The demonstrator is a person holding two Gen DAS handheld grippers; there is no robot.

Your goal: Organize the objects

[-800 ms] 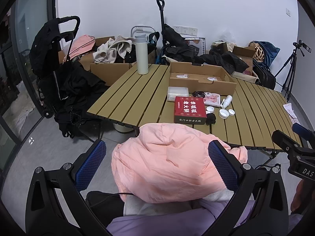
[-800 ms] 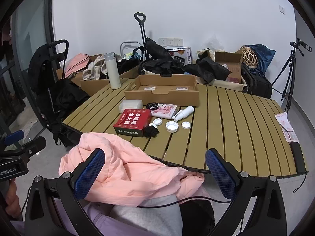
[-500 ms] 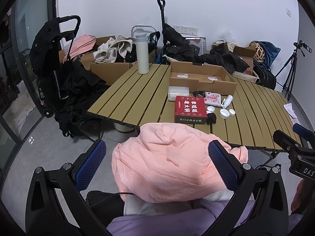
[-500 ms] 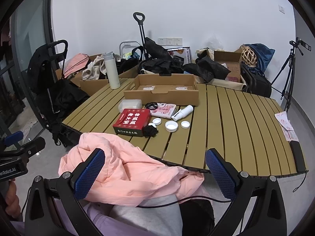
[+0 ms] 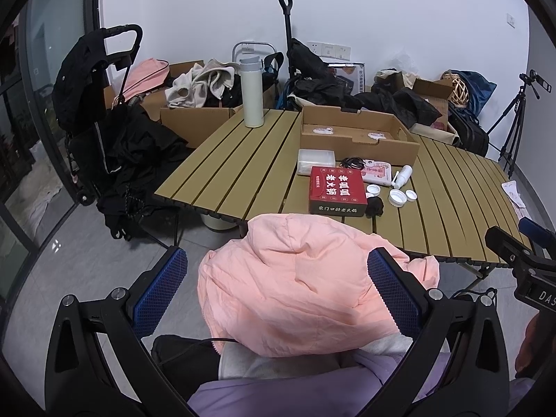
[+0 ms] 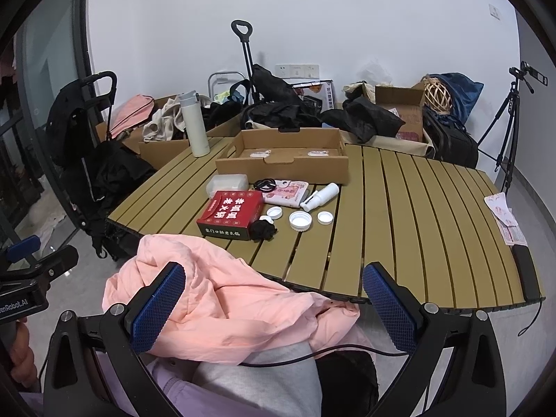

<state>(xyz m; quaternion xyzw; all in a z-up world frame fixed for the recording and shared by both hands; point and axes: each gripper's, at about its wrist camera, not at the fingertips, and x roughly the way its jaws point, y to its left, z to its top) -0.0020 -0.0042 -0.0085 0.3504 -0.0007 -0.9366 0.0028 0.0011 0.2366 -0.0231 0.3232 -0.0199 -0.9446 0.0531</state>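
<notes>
Both hand-held grippers, left hand-held gripper [image 5: 276,290] and right hand-held gripper [image 6: 272,307], are hanging spread wide, pinching nothing; I am waiting before reaching the surface [image 6: 410,208].

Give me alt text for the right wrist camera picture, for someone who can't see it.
The open right gripper hangs empty over a pink jacket at the near edge of a slatted table. On the table lie a red box, three white caps, a white spray bottle and a cardboard tray.
</notes>
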